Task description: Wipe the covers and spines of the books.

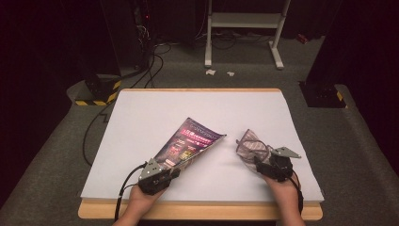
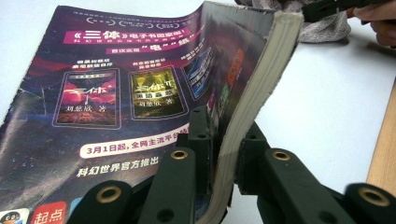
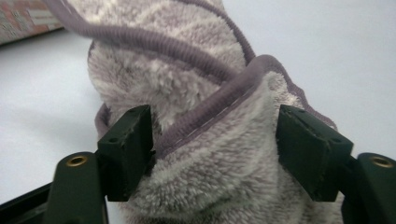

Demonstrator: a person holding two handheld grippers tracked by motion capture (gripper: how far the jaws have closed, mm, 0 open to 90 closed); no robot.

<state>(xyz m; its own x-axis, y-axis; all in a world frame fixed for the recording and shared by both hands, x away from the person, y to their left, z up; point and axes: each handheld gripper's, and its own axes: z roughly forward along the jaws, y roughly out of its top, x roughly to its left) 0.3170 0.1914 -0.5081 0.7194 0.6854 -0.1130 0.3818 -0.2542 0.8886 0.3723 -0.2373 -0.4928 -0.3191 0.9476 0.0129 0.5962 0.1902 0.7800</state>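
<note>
A thick magazine with a purple cover lies slanted on the white table top, its near corner lifted. My left gripper is shut on that corner; in the left gripper view the jaws clamp the page block of the magazine at the left gripper. A grey-purple fluffy towel sits bunched to the right. My right gripper is at its near end. In the right gripper view the towel bulges between the wide-set jaws of the right gripper, which stand open around it.
The table has a wooden rim along the near edge. On the floor behind stand a white frame, a dark rack with cables and yellow-black striped bases. The towel's far end shows beyond the magazine.
</note>
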